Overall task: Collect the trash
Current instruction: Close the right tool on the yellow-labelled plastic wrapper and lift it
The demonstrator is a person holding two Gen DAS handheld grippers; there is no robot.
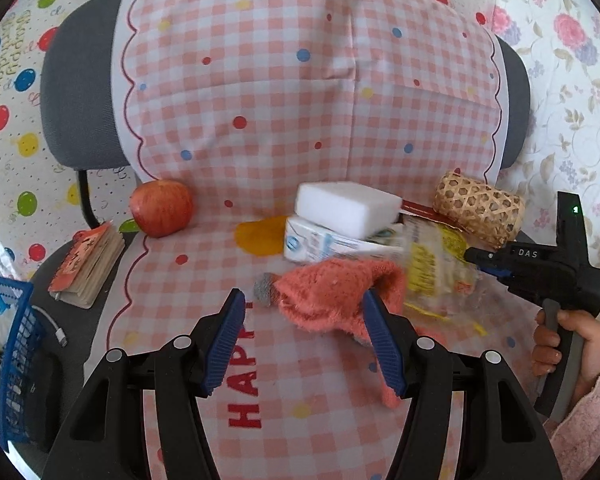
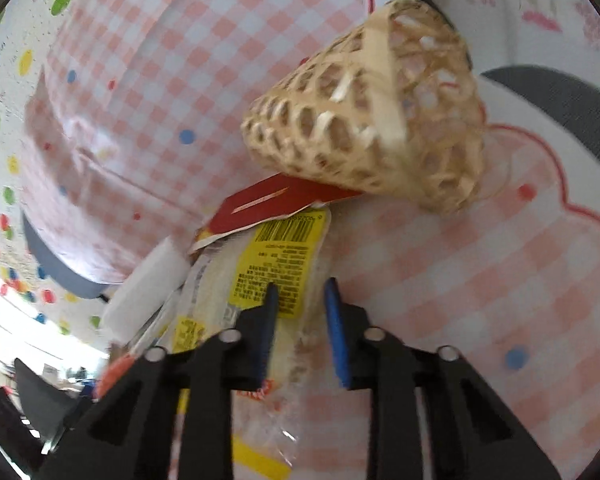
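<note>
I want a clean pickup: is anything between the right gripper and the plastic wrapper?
Nothing visible: the plastic wrapper already lies between the fingers of the right gripper. The woven basket lies beyond it.

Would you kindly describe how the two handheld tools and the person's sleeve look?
The left tool has black, ribbed plastic arms with silver pivot pins and blue grooved pads. The right tool matches; seen from the left camera its black pistol-shaped body carries white "DAS" lettering, a small green light and a grey trigger. The hand wears a fuzzy pink knitted sleeve.
</note>
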